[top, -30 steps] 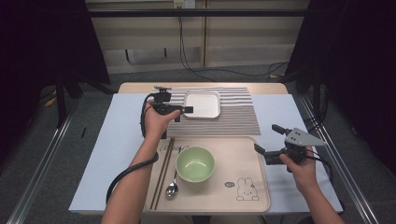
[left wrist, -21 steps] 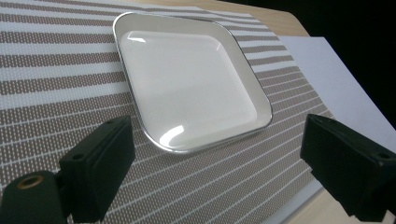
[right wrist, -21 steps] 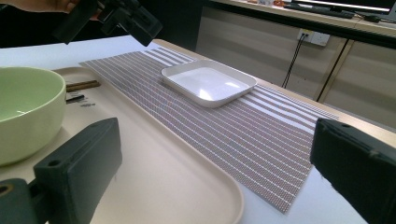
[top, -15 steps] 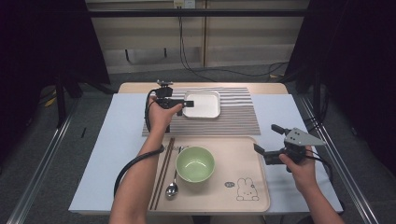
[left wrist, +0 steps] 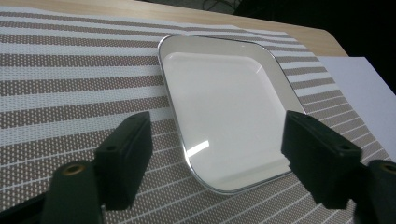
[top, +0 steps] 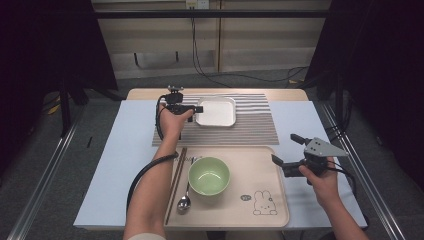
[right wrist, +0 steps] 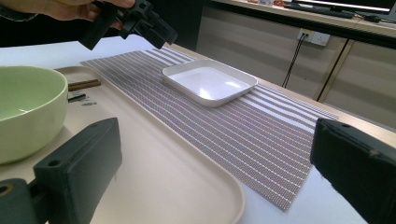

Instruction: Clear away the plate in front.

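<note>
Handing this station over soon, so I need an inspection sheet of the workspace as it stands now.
Surface: table under a pale cover, striped mat at the far side.
Job's things: white square plate lying on the mat.
Clutter: tray with green bowl, spoon, chopsticks.
Grippers: left claw at the plate's near edge, jaws just closing, astride its corner, not yet pressing; right claw open over the tray's right edge.
Cables: black lead along the left forearm.
Surroundings: wall cables, dark curtains.
</note>
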`<state>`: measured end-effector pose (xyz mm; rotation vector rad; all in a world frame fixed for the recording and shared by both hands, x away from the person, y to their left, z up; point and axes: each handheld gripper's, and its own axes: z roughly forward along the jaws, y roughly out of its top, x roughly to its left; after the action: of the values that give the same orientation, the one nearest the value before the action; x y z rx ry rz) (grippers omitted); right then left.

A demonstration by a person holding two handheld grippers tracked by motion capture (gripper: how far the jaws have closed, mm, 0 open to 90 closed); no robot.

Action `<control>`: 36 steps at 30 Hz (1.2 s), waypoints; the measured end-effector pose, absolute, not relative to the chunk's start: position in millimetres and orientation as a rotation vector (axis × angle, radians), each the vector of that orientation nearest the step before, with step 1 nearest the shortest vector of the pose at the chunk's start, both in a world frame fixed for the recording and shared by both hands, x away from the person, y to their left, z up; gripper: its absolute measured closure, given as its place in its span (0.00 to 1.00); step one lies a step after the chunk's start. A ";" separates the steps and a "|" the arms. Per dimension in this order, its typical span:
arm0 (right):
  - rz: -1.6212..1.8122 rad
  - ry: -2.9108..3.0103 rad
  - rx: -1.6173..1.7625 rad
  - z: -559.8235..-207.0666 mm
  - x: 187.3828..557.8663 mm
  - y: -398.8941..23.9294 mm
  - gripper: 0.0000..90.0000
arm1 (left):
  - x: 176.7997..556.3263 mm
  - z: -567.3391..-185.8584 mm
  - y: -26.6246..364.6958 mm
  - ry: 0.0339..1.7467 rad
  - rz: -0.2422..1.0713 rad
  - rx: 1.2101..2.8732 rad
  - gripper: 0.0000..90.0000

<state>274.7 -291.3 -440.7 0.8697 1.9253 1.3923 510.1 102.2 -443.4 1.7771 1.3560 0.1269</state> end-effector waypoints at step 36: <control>1.380 1.934 0.868 -441.2 272.8 -292.3 0.02 | 527.1 -474.7 82.3 1.532 0.119 1.859 0.82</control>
<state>272.8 -292.3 -441.2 0.8684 1.9340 1.3805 527.1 82.3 -474.7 1.8593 1.5320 0.1188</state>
